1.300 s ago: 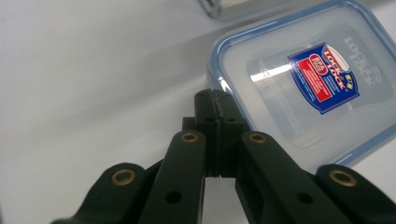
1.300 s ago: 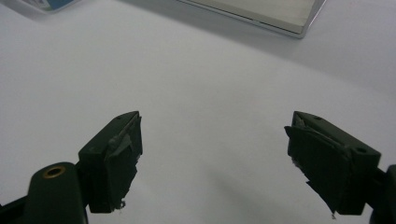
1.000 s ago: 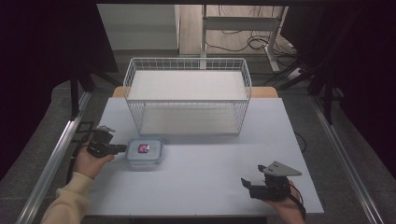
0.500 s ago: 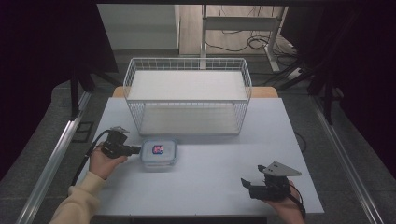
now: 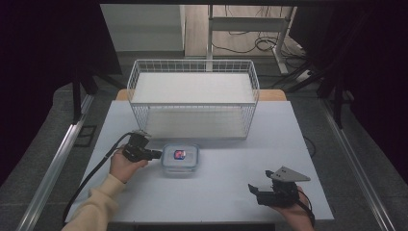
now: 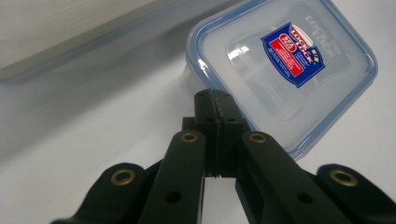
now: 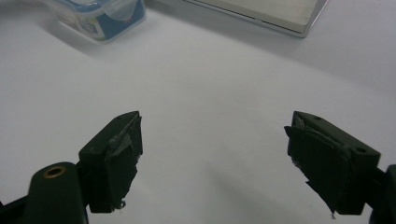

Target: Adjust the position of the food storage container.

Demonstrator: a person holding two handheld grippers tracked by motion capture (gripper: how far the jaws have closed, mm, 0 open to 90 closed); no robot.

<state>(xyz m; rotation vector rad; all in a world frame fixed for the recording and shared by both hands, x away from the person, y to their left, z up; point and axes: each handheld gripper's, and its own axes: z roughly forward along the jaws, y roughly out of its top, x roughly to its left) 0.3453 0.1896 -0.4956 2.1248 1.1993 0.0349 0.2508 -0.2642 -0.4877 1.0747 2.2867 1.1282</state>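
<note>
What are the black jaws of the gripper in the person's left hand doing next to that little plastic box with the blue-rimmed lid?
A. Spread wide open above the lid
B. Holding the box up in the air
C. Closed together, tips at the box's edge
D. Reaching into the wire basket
C: in the left gripper view the left gripper has its jaws pressed together, tips at the rim of the plastic box, which sits on the table.

Clear plastic container [image 5: 180,158] with blue-rimmed snap lid, square with rounded corners, red-and-blue label [image 6: 292,52] at lid centre. Lid on, flat and upright on the white desk [image 5: 231,187]. Sits toward 9 o'clock of desk centre, just at 6 o'clock of the white wire basket [image 5: 192,103], apart from it. Touched at its 9 o'clock edge by the closed left gripper [image 5: 155,154].
</note>
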